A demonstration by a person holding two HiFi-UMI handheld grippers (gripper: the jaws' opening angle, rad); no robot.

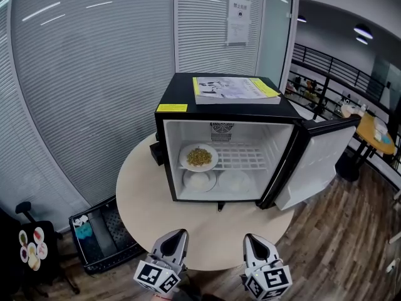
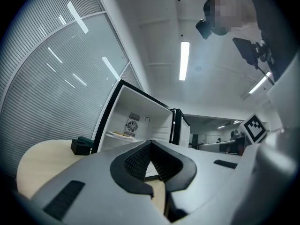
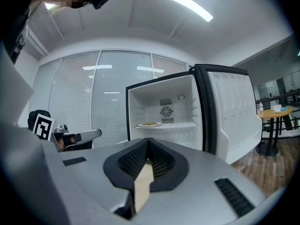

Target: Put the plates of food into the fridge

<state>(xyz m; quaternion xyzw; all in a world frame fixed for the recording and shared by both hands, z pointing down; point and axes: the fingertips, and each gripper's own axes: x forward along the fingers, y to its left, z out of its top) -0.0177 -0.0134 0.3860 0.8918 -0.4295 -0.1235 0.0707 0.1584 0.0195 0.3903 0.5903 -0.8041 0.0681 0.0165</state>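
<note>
Now: round beige table (image 1: 135,193) bearing black mini fridge (image 1: 188,89), door open; white plate of yellowish food (image 1: 198,157) on its wire shelf (image 1: 247,158), left side; grey left gripper (image 1: 177,233) and right gripper (image 1: 252,238) near table edge, jaws together, empty

fridge (image 1: 188,89): small, black, on round pale surface (image 1: 141,193); door (image 1: 319,162) swung open to the right
plate of food (image 1: 198,157): left side of the wire shelf (image 1: 247,157) inside
fridge floor: white plate (image 1: 199,181) below the food; paler round shape to its right, hard to make out
fridge top: papers (image 1: 235,88) with yellow edges; yellow label (image 1: 171,108) at near-left corner
left gripper (image 1: 177,232), right gripper (image 1: 249,237): at near edge of surface, pointing at fridge, well apart from it
floor, left: black crate (image 1: 103,234)
</note>
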